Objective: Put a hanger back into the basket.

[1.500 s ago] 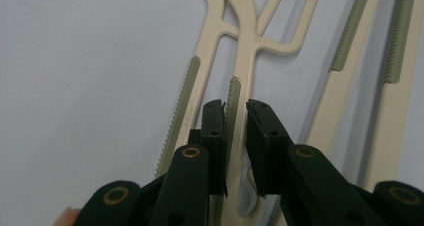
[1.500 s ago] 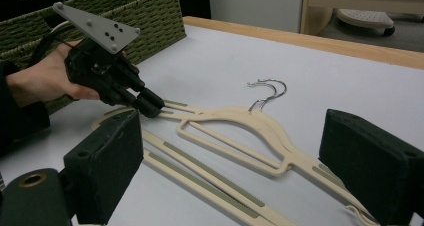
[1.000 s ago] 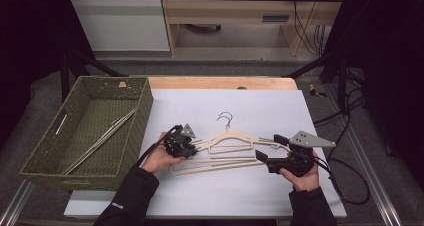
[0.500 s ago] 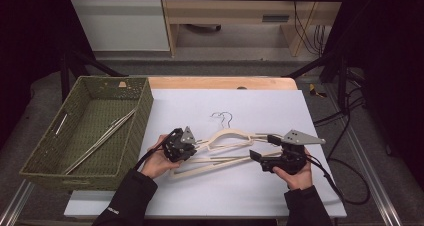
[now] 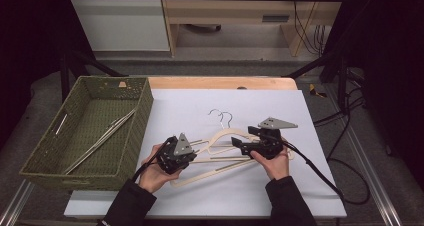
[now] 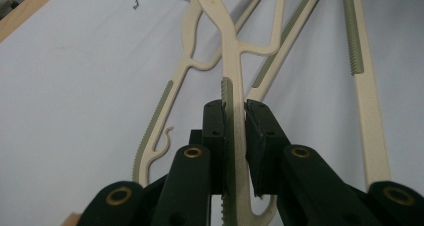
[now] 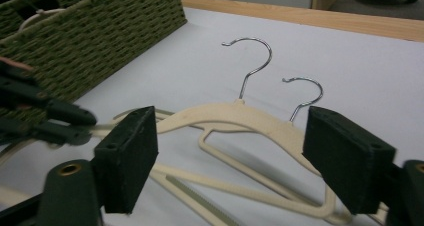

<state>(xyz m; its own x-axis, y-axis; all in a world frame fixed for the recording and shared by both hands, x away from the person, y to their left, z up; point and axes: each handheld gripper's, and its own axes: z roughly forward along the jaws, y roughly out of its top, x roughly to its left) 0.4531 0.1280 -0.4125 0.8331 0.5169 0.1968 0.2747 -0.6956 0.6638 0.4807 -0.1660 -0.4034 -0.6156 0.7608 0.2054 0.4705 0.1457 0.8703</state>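
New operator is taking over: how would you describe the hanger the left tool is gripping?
Start at the green wicker basket; on the white sheet right of it lie two cream hangers. The clamped hanger is the one whose arm sits between the left tool; the other hanger lies free beside it.

Bright, even overhead light on the table (image 5: 310, 136), dark surroundings, near tongs blurred.

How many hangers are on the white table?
2. The top hanger, gripped at its end by the left gripper, lies across the lower hanger. More seem to lie in the green basket, hard to count.
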